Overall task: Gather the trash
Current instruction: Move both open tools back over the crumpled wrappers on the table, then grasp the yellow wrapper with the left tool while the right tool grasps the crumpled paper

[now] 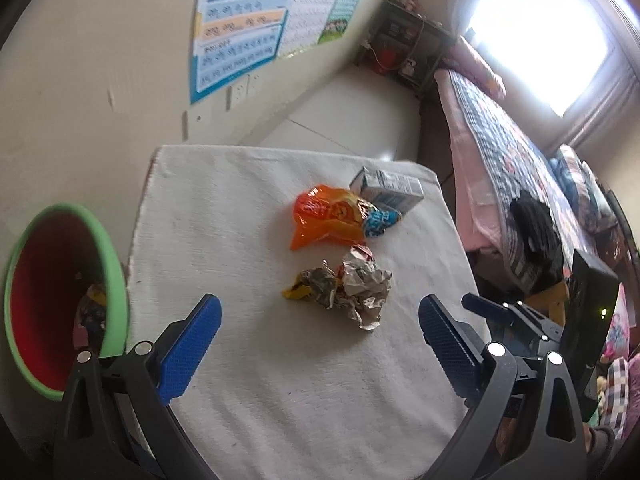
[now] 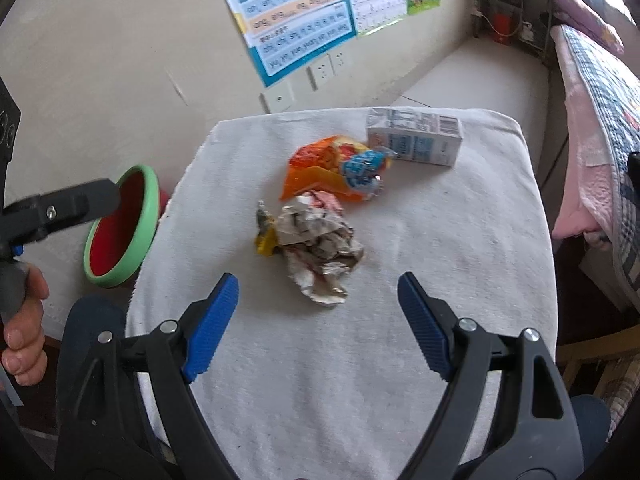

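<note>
On a white cloth-covered table (image 1: 248, 208) (image 2: 460, 232) lie a crumpled paper wad (image 1: 352, 284) (image 2: 320, 248), an orange snack bag (image 1: 332, 216) (image 2: 332, 168) and a small grey-white carton (image 1: 388, 190) (image 2: 416, 136). My left gripper (image 1: 320, 308) is open and empty, just short of the paper wad. My right gripper (image 2: 318, 284) is open and empty, with the wad just beyond its fingertips. A red bin with a green rim (image 1: 60, 296) (image 2: 122, 224) sits left of the table and holds some wrappers.
A wall with posters (image 2: 296, 12) and sockets stands behind the table. A bed with a patterned quilt (image 1: 516, 176) runs along the right. A shelf (image 1: 408, 44) stands in the far corner. The left gripper's body (image 2: 52, 208) and the hand holding it show at the left.
</note>
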`<state>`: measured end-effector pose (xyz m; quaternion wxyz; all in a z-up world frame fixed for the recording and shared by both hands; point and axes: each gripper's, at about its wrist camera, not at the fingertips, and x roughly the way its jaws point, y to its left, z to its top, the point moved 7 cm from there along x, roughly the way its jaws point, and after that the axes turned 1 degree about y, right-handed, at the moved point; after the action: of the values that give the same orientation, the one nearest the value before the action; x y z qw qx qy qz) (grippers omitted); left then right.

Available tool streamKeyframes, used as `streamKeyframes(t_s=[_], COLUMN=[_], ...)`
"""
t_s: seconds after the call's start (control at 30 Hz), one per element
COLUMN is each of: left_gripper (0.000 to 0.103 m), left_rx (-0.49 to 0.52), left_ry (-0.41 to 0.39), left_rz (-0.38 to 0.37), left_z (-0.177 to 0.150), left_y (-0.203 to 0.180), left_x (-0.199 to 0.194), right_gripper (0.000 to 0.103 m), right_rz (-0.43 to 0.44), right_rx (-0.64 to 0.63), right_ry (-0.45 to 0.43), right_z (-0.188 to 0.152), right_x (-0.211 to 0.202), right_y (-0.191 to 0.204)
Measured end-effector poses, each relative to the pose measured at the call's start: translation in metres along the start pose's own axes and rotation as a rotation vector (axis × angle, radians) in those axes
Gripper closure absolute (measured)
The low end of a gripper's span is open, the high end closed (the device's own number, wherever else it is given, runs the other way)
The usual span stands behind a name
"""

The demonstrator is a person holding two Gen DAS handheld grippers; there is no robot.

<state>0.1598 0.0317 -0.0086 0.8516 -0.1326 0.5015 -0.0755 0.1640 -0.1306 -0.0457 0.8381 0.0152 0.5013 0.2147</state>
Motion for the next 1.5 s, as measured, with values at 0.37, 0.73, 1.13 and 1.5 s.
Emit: streamKeyframes(t_s=[0.37, 0.73, 1.13, 1.5], left_gripper=[0.008, 0.008, 0.008, 0.009], left_rx=[0.023, 0.025, 0.019, -0.005], left_ry=[0.088, 0.114, 0.17, 0.199], left_rz=[0.004, 0.008, -0.013, 0.004], left_z=[-0.005, -0.003, -0.007, -0.007], left_y=[-0.001, 0.009, 0.01, 0.01], left_x=[0.05, 0.063, 0.092, 0.122], right_gripper=[0.023, 0.023, 0.084, 0.086], right_rz=[-0.01, -0.02, 0.02, 0.002], right_rx=[0.008, -0.019, -0.035, -0.038], right_ry=[0.064, 0.136, 0.155, 0.143], right_z=[0.002, 0.009, 0.015, 0.013], right_x=[0.038, 0.089, 0.112, 0.08], right_y=[-0.013, -0.014, -0.005, -0.019])
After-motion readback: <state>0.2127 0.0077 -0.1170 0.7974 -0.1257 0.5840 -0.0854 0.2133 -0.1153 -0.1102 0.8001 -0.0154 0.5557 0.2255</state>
